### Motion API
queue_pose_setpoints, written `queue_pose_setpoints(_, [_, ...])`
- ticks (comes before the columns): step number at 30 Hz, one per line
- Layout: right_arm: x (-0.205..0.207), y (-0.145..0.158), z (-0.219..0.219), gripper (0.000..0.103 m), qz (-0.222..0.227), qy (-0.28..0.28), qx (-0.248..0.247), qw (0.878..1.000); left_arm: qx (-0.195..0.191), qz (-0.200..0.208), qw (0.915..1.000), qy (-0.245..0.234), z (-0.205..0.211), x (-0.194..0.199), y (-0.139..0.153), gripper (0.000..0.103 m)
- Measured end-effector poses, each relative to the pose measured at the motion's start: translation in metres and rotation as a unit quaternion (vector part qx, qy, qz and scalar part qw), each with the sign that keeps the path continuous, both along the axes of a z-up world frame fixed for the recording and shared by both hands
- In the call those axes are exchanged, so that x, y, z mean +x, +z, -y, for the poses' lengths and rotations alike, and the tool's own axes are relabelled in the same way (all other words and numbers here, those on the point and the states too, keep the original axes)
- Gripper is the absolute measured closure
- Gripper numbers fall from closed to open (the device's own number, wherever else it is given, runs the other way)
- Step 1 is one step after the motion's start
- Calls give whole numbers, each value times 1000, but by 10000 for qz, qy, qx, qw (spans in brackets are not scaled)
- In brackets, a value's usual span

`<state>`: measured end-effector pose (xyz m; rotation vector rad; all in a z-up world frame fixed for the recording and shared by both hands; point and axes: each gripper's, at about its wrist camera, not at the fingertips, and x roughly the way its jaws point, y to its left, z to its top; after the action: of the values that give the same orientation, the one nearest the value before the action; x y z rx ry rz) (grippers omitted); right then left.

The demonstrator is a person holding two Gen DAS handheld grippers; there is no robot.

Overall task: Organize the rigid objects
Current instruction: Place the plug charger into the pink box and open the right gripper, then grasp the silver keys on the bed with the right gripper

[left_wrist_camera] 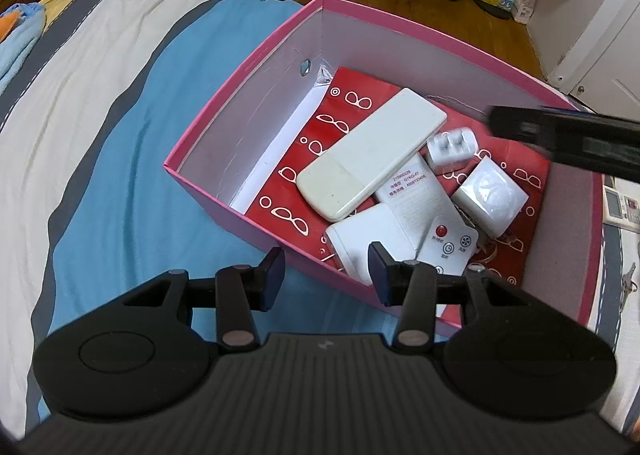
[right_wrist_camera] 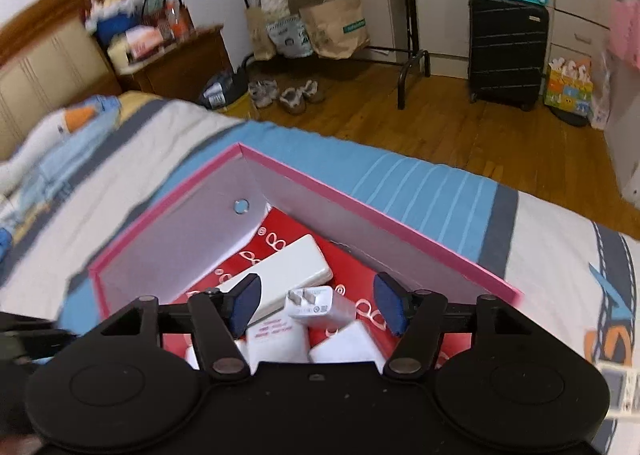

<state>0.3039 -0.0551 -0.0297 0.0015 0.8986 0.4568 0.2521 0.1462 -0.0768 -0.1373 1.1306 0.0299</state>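
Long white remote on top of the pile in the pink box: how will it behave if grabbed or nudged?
The long white remote looks like a rigid plastic slab, so it probably won't flex. Its smooth casing may slip between pads. It rests tilted across another remote rather than flat on the red liner, so a push would likely slide or rock it.

White label (left_wrist_camera: 404,185) beyond right finger — reads "GYKQ-47", "4006123456"; small remote (left_wrist_camera: 448,245) — Chinese button captions, too small to read.

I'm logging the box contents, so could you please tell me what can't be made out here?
- Left wrist view: the fan remote is partly hidden by the left tongs.
- Left wrist view: another remote is cut off by the right edge.
- Right wrist view: the white items are hidden low down by the right tongs.
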Motion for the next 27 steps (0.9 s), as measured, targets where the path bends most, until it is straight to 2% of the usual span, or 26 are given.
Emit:
queue_pose_setpoints(4, [-29,22,28,36,20,-64,68,10000,66,4,10000,3,2,0,0,59])
queue_pose_setpoints(9, [-66,40,73,34,-42,-172,-273,9995,162,4,9999,21,5,0,1,59])
queue_pose_setpoints(14, [-92,33,130,33,-383,-618,-437,9964,268,15,9996,57,9,0,1,59])
queue_pose_setpoints(17, [-100,17,165,33,-603,-1090,-299,9918,310,31,9995,68,12,-2,2,59])
queue_pose_setpoints(21, [-103,-16,215,33,-1090,-1879,258,9758,323,79,9994,60,15,-5,4,59])
queue_pose_setpoints(27, [-97,-65,274,33,-1785,-2855,454,9405,321,174,9993,84,15,-8,4,59])
